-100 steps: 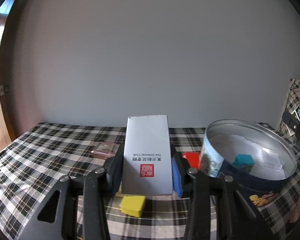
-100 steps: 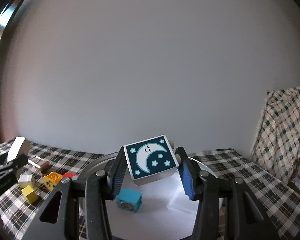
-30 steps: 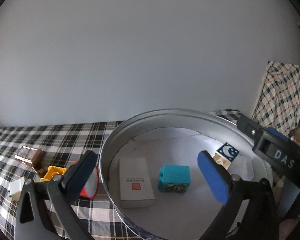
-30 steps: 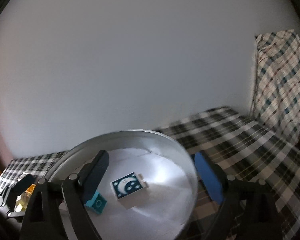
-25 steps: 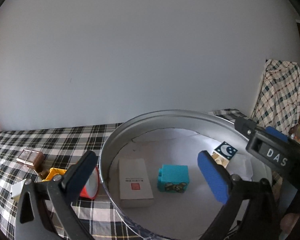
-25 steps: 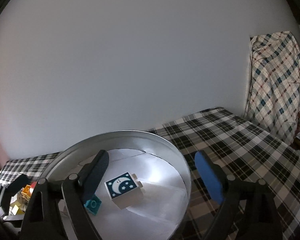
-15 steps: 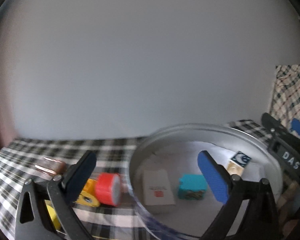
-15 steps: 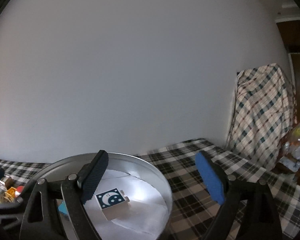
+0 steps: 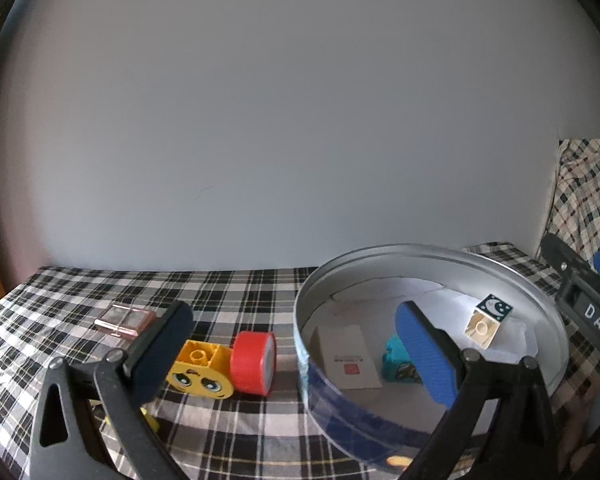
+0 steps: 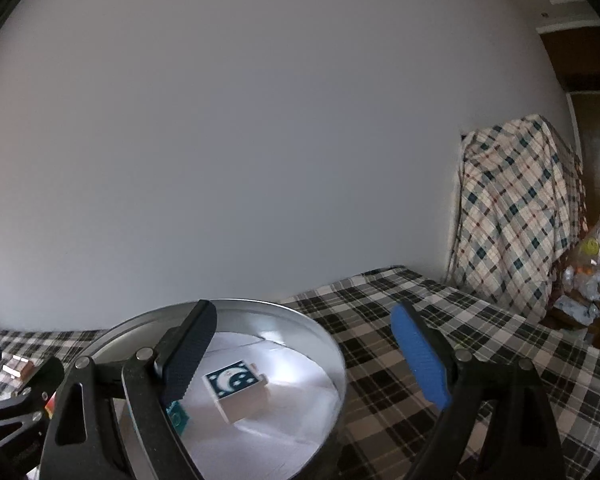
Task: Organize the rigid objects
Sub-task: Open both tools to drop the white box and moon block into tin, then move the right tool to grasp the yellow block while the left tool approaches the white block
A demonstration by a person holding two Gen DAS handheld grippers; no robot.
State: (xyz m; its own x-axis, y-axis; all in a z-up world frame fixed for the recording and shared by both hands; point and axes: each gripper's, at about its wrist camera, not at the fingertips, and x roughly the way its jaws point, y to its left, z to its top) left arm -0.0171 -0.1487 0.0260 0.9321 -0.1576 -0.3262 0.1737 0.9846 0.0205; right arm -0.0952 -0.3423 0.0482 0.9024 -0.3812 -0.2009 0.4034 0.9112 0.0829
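Silver tin (image 9: pixel 428 252) sits on the checked surface (image 9: pixel 228 292), and now it holds three things: the white box (image 9: pixel 348 356) lying flat at its left, the teal block (image 9: pixel 396 364) beside it, and the moon block (image 9: pixel 487 320) toward the right wall. Three seconds ago I had the box clamped in my left gripper (image 9: pixel 296 352) and the moon block in my right gripper (image 10: pixel 300 356); both are released now. My left fingers (image 9: pixel 162 350) stand wide with nothing between them, and so do my right fingers (image 10: pixel 418 360). My left view has swung away from the tin in the last half second, so the tin lies more to the right, and the red roll (image 9: pixel 254 362), the yellow face block (image 9: pixel 200 370) and the pink case (image 9: pixel 125 320) show sharply outside it on the left. My right view looks down on the moon block (image 10: pixel 236 388), tilted on the tin's white lining.
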